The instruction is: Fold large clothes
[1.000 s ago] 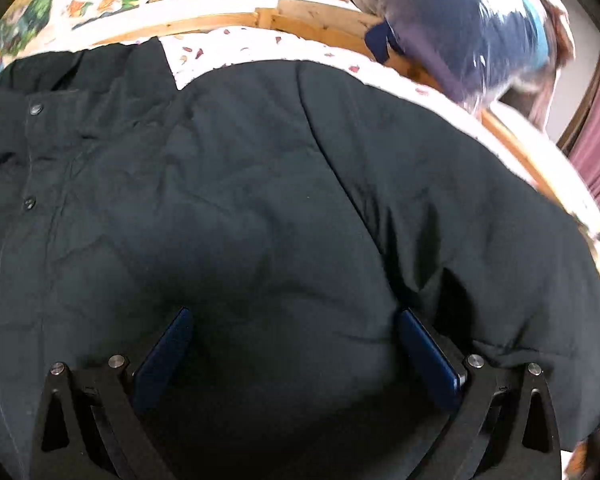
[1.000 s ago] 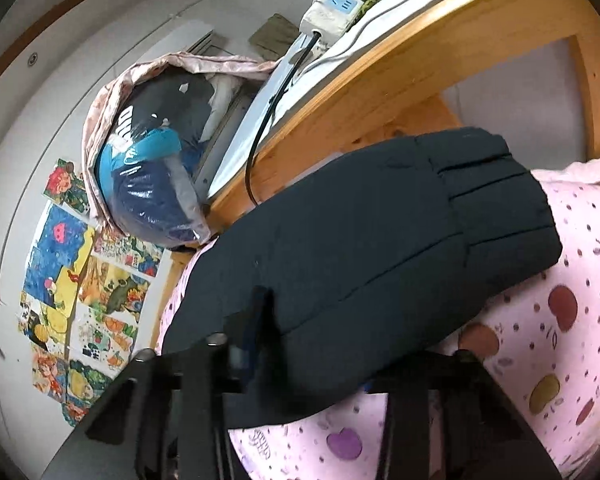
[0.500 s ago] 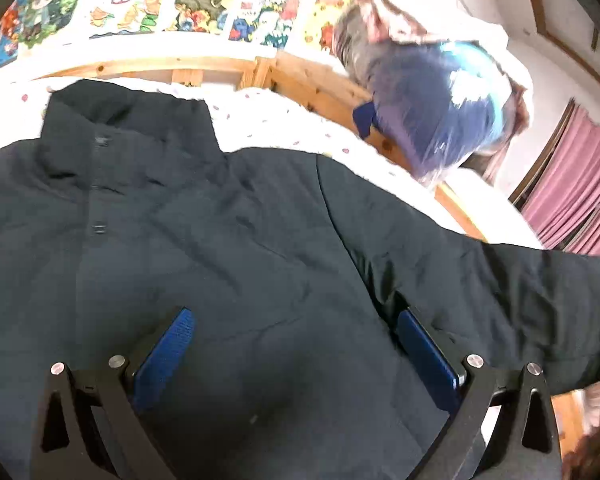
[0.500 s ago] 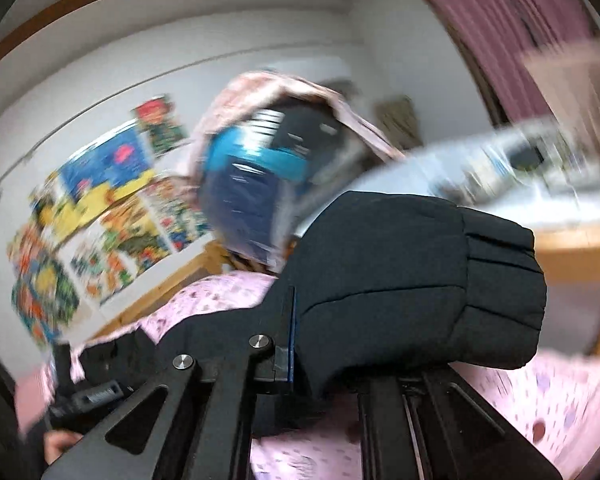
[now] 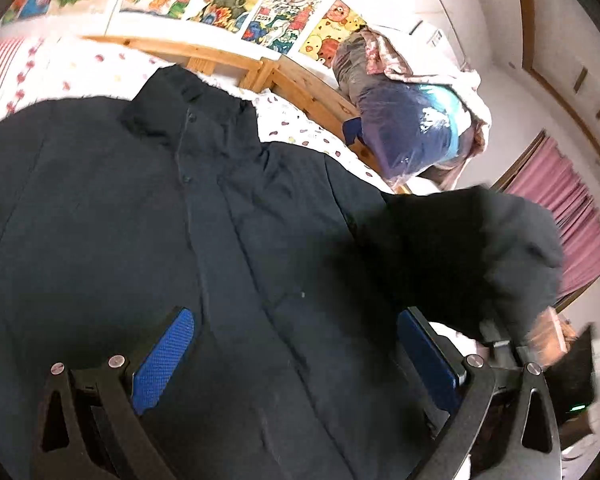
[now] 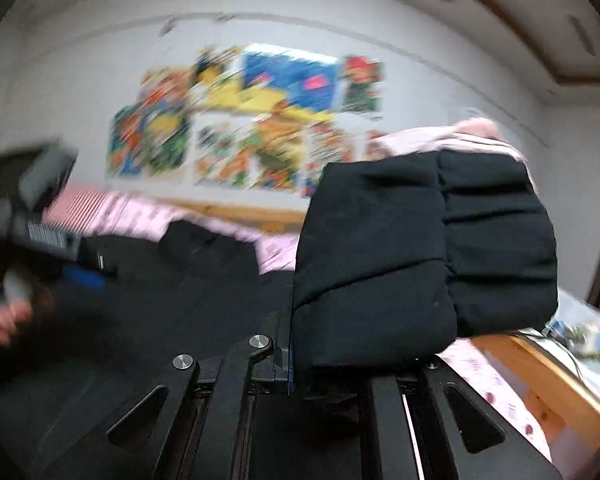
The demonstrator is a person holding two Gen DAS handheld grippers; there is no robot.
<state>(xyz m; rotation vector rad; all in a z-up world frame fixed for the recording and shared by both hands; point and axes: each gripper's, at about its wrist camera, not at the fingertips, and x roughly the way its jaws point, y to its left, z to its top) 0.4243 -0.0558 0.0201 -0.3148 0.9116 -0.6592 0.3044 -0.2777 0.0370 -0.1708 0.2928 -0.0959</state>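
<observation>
Bedroom, white walls; colourful posters [image 5: 236, 4] across the far wall, pink curtain [image 5: 568, 216] at 3 o'clock in the left wrist view. Wooden bed frame [image 5: 300, 88] with a spotted pink-and-white sheet [image 5: 292, 124]. Plastic-wrapped bundle [image 5: 412, 128], blue contents, at the bed's corner near 1 o'clock. Dark padded jacket [image 5: 180, 240], one item, spread front-up on the sheet, collar toward 12 o'clock, snap placket running down the middle. Left gripper [image 5: 296, 356]: jaws wide apart, blue pads [image 5: 164, 360] above the jacket body, nothing between them. Right gripper [image 6: 324, 372]: jaws closed tight on the jacket's sleeve [image 6: 420, 256], cuff end raised clear of the bed and draped toward 2 o'clock. Person's hand [image 6: 4, 304] at 9 o'clock in the blurred right wrist view, holding the other gripper's handle.
</observation>
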